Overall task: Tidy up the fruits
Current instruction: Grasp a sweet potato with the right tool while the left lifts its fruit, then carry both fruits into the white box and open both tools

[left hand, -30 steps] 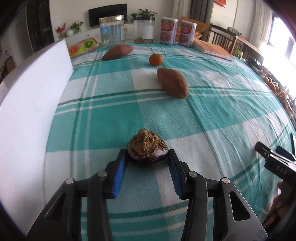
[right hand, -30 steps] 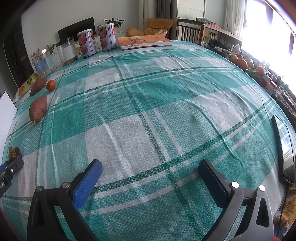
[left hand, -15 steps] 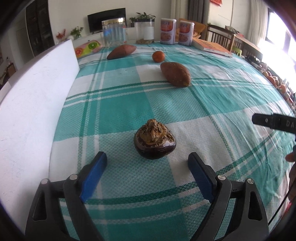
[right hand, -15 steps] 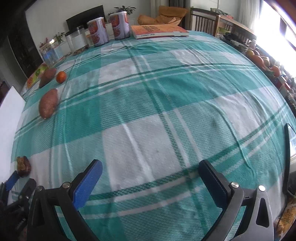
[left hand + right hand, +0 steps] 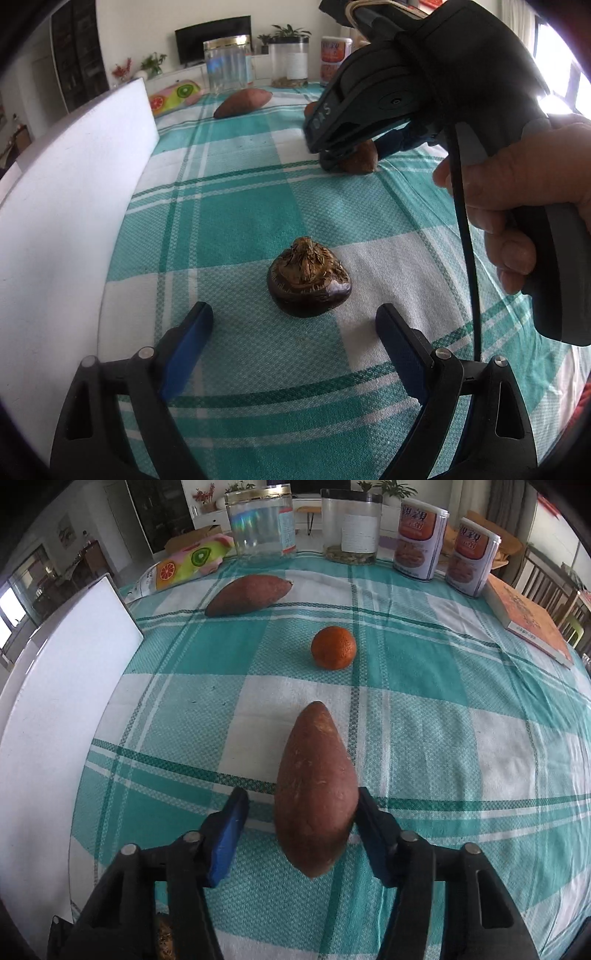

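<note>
A dark brown bulb-shaped fruit (image 5: pixel 308 282) stands on the checked tablecloth just ahead of my left gripper (image 5: pixel 293 321), which is open and touches nothing. My right gripper (image 5: pixel 301 797) straddles the near end of a sweet potato (image 5: pixel 316 794). Its jaws are closing: the right pad (image 5: pixel 369 819) is against the skin, while a gap remains at the left pad (image 5: pixel 232 823). In the left wrist view that gripper (image 5: pixel 356 155), held by a hand (image 5: pixel 517 206), hides most of the same sweet potato (image 5: pixel 364 164). Beyond lie an orange (image 5: pixel 333 648) and a second sweet potato (image 5: pixel 249 594).
A white board (image 5: pixel 55 701) runs along the left table edge. At the back stand two clear jars (image 5: pixel 262 524), two cans (image 5: pixel 421 542), a fruit-print bag (image 5: pixel 188 563) and a book (image 5: pixel 528 620) at the right.
My left gripper let go of the dark fruit and opened wide. My right gripper swung left across the table to the sweet potato, and its jaws narrowed around it.
</note>
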